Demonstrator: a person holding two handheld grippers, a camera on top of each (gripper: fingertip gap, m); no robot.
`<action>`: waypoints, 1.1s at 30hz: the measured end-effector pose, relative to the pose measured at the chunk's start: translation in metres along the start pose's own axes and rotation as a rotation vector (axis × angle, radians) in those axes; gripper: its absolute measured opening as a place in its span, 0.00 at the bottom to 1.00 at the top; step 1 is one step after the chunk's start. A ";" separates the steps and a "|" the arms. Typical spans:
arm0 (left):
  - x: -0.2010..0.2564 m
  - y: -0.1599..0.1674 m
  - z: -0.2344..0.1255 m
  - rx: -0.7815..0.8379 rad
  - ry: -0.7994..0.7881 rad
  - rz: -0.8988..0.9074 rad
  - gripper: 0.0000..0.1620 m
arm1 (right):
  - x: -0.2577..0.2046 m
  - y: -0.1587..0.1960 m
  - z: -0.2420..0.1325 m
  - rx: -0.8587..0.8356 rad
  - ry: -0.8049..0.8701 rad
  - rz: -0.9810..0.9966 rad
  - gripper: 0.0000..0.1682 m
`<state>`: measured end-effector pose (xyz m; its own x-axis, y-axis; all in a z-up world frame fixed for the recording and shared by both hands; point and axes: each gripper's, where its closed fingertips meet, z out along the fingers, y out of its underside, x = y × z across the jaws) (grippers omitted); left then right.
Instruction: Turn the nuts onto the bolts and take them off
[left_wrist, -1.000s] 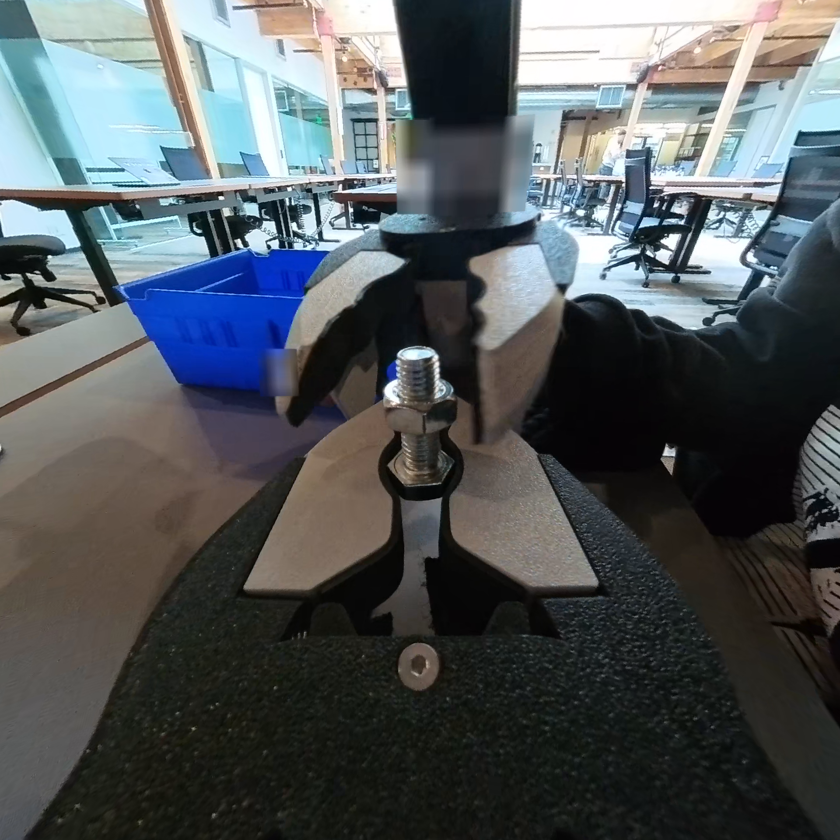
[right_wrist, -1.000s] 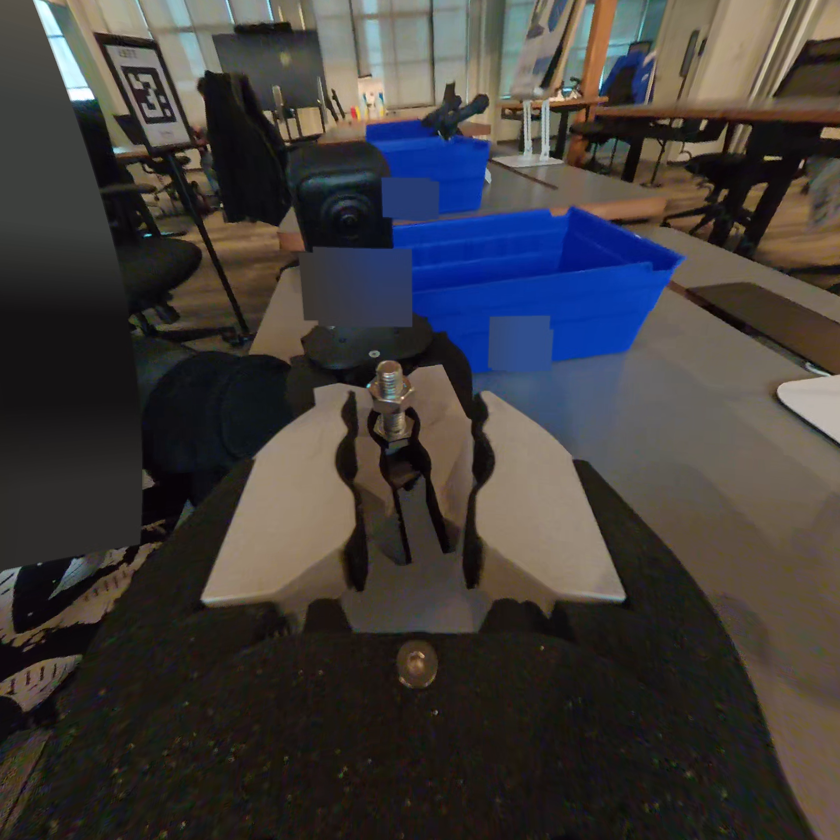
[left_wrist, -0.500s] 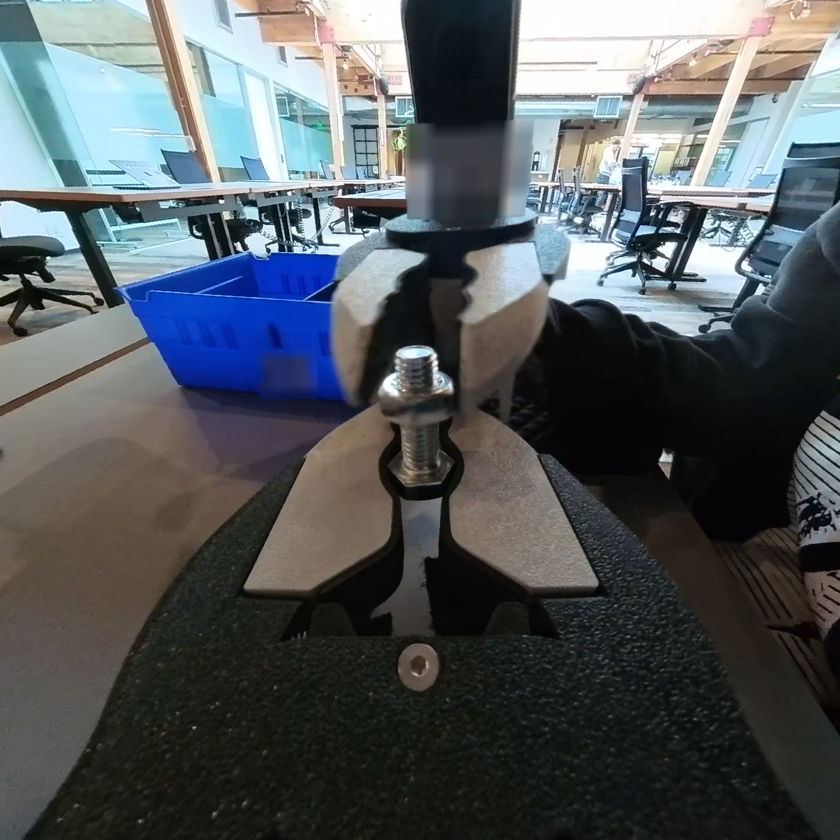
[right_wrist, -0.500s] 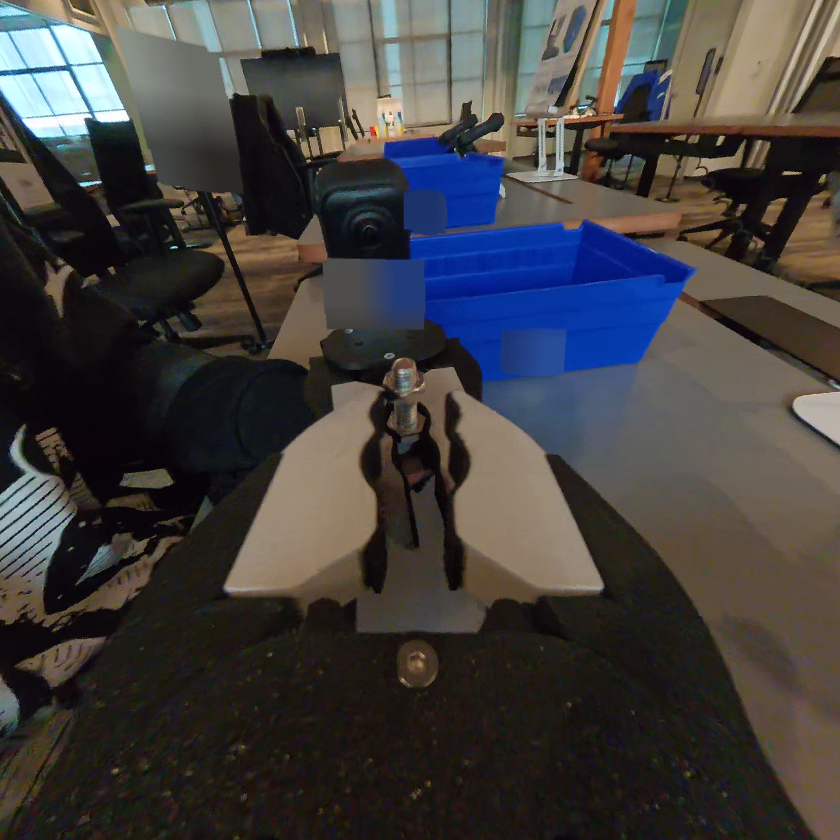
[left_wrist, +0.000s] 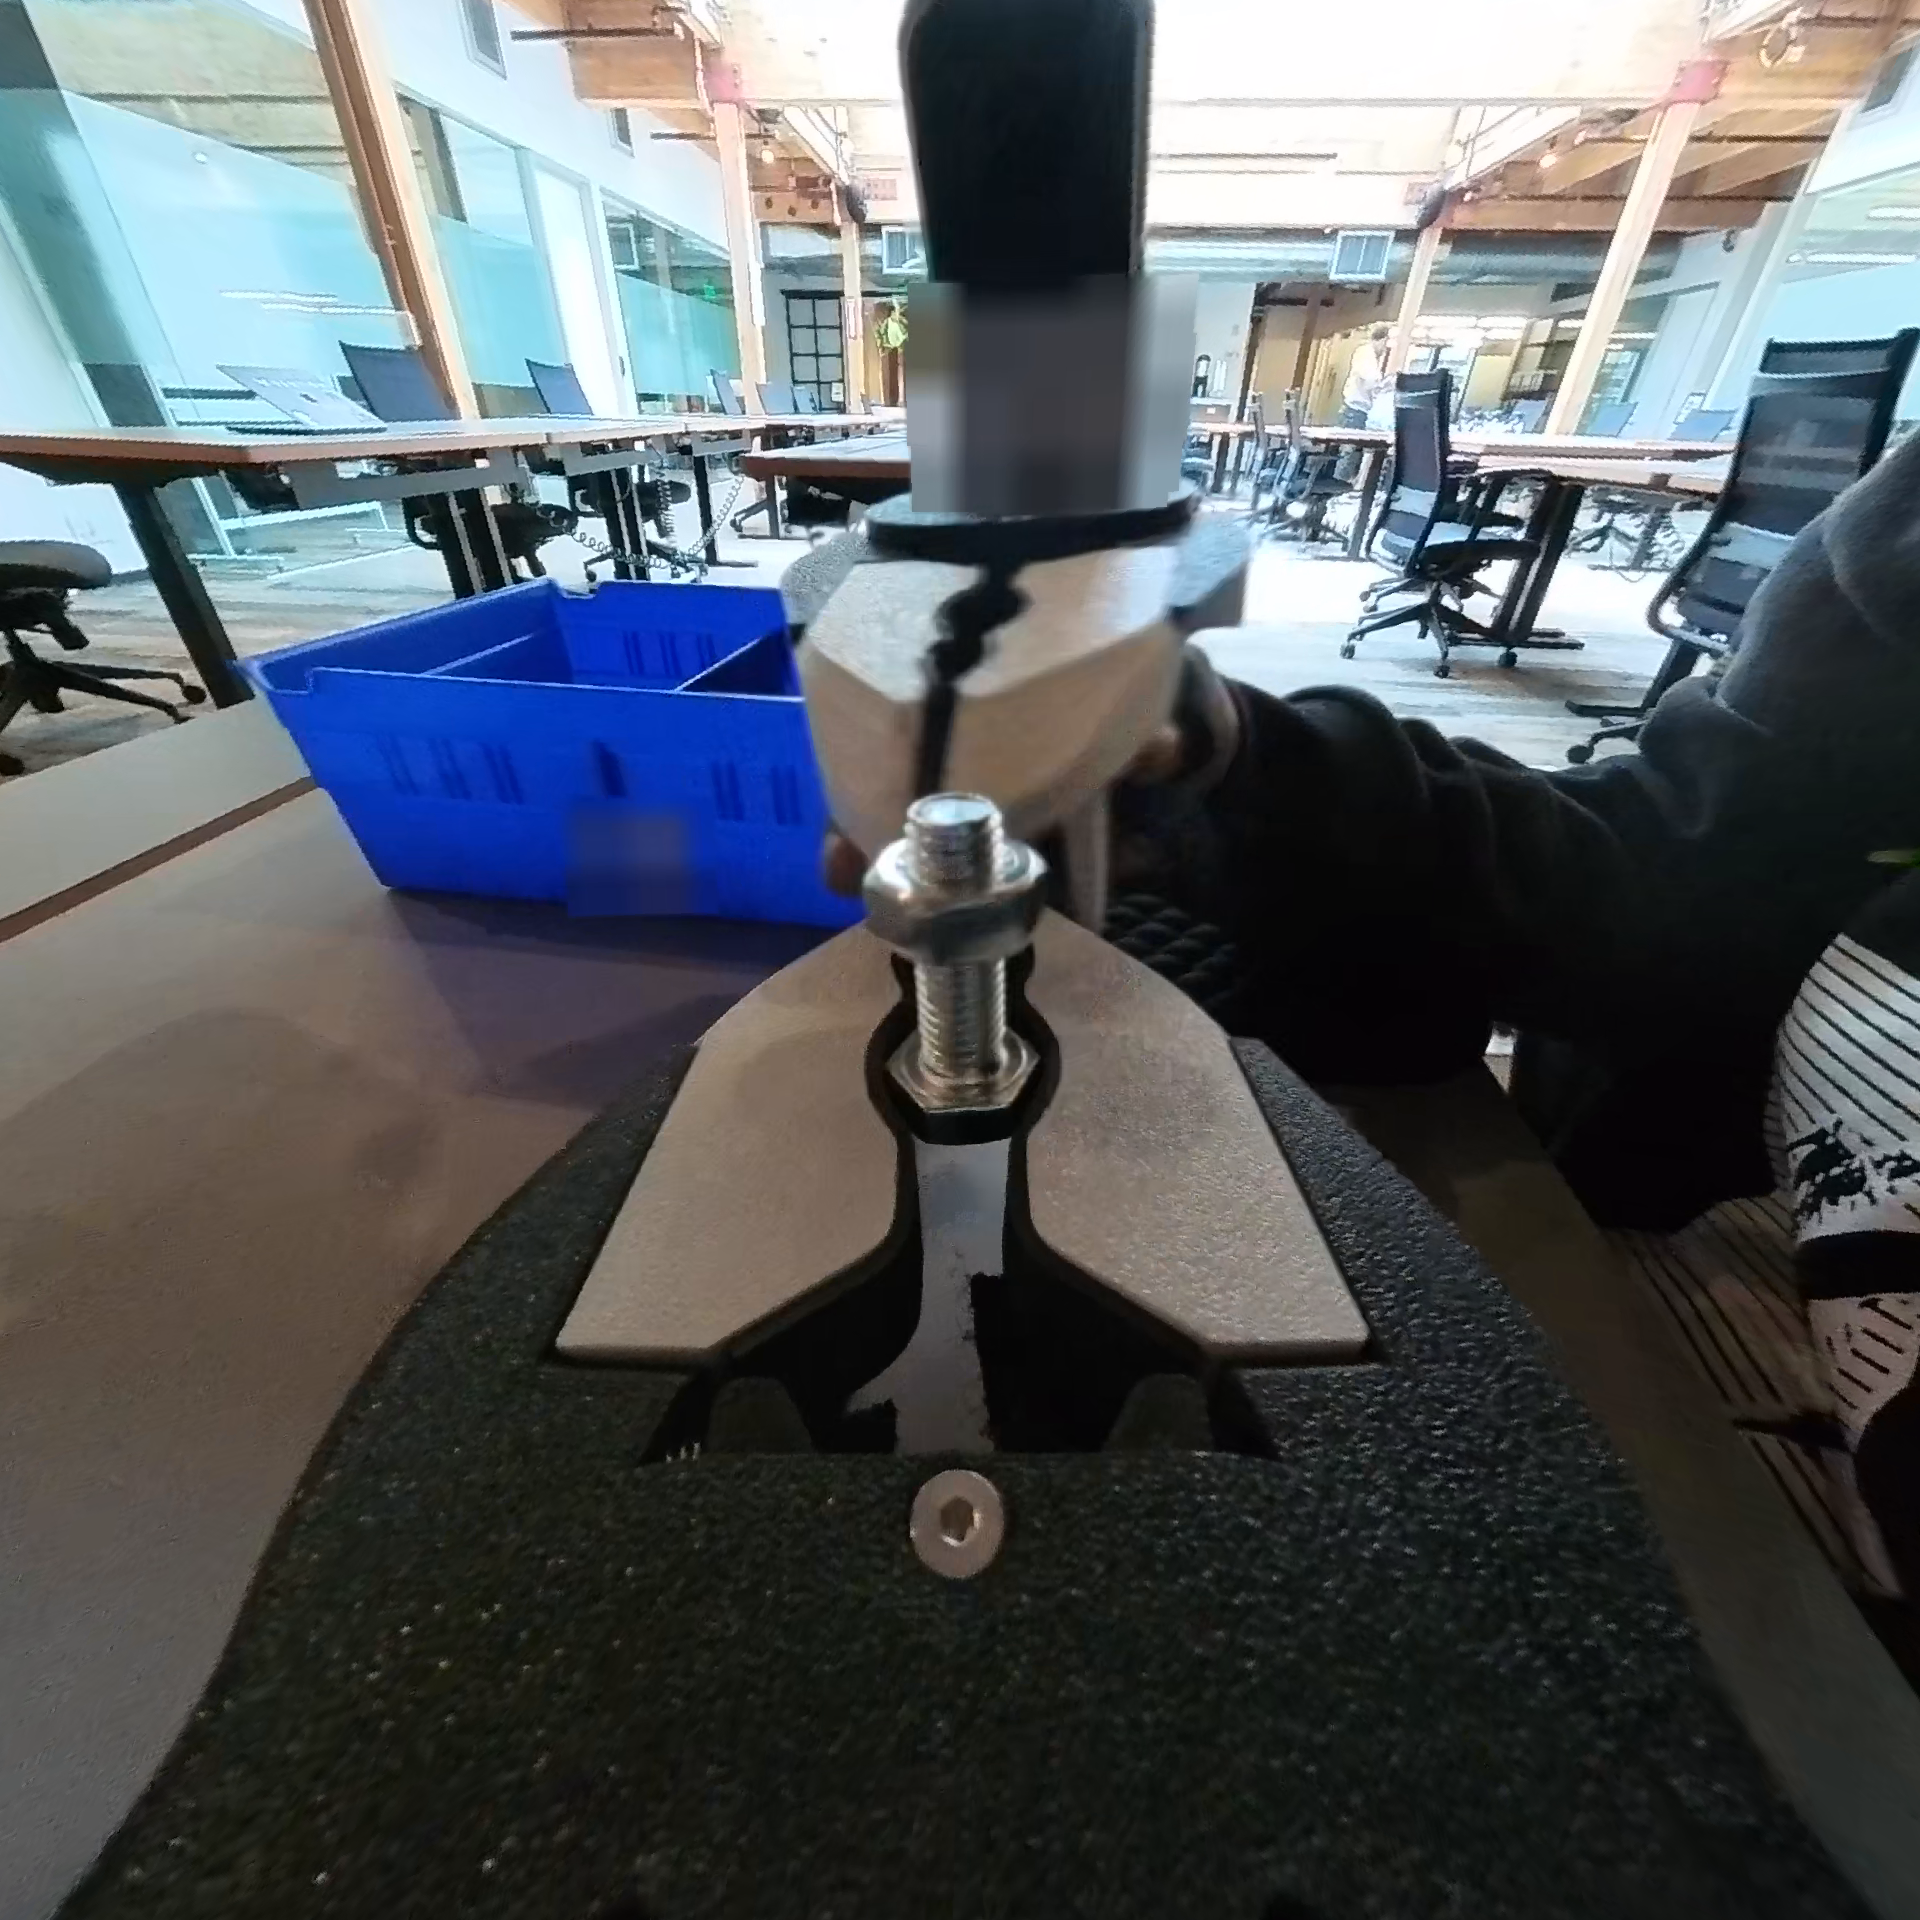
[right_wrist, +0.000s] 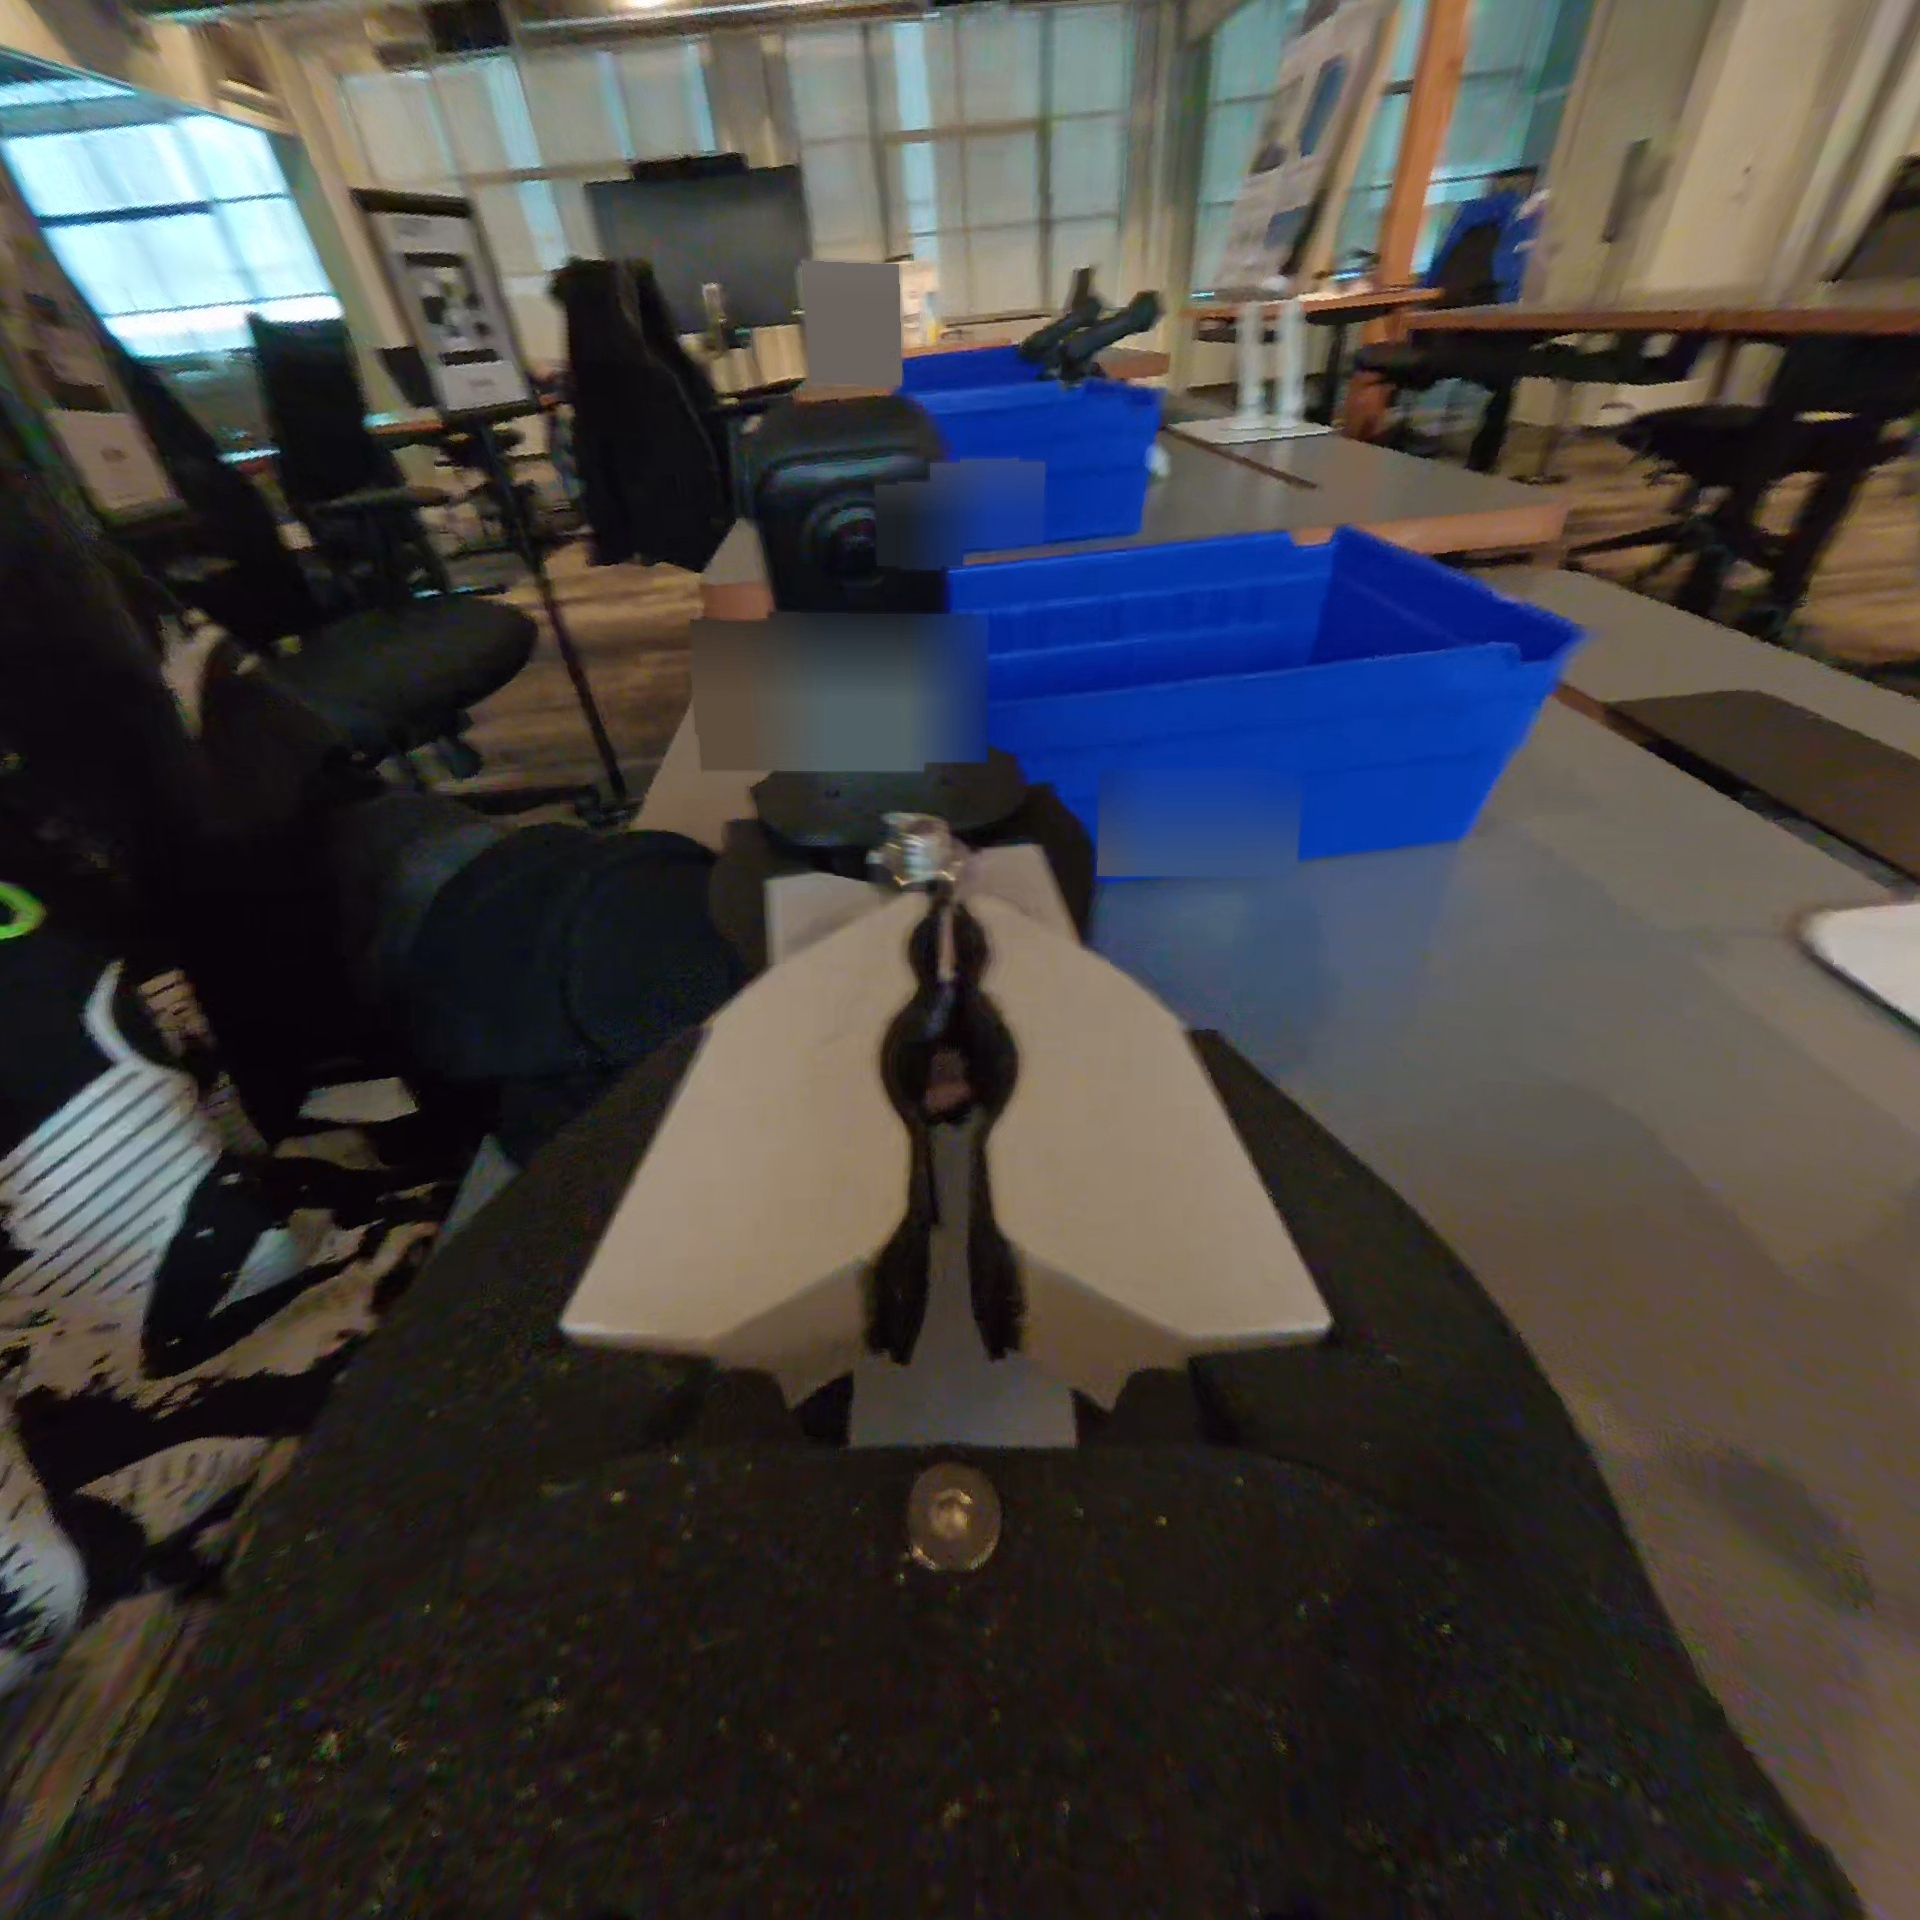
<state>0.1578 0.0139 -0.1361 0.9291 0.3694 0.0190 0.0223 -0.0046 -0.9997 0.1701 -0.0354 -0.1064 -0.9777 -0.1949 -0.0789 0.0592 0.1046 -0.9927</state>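
Above the grey table (left_wrist: 208, 1091), my left gripper (left_wrist: 961, 1081) has its jaws clamped on the head of an upright bolt (left_wrist: 956, 1013), whose hex nut (left_wrist: 954, 912) sits near the threaded tip. My right gripper (right_wrist: 940, 940) faces it, jaws drawn together just behind the nut; contact is too blurred to tell. A blue bin (left_wrist: 540, 758) stands behind

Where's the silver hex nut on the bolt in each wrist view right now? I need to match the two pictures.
Left wrist view: the silver hex nut sits centre frame, near the bolt's tip.
Right wrist view: nut is blurred, above centre, just past the closed fingers.
Shared landmark: the blue plastic bin on the table.
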 end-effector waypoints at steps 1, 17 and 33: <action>0.000 -0.001 -0.001 0.007 0.002 -0.001 0.08 | 0.010 -0.002 -0.007 0.018 0.058 0.003 0.00; 0.002 0.000 0.000 -0.001 0.011 0.001 0.08 | 0.011 -0.001 -0.005 -0.001 0.077 -0.030 0.09; 0.002 0.000 0.000 -0.002 0.010 -0.004 0.08 | -0.001 -0.001 0.002 -0.016 0.023 -0.066 0.10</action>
<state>0.1593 0.0143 -0.1362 0.9325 0.3605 0.0230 0.0266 -0.0050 -0.9996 0.1720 -0.0376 -0.1059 -0.9836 -0.1798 -0.0110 -0.0085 0.1075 -0.9942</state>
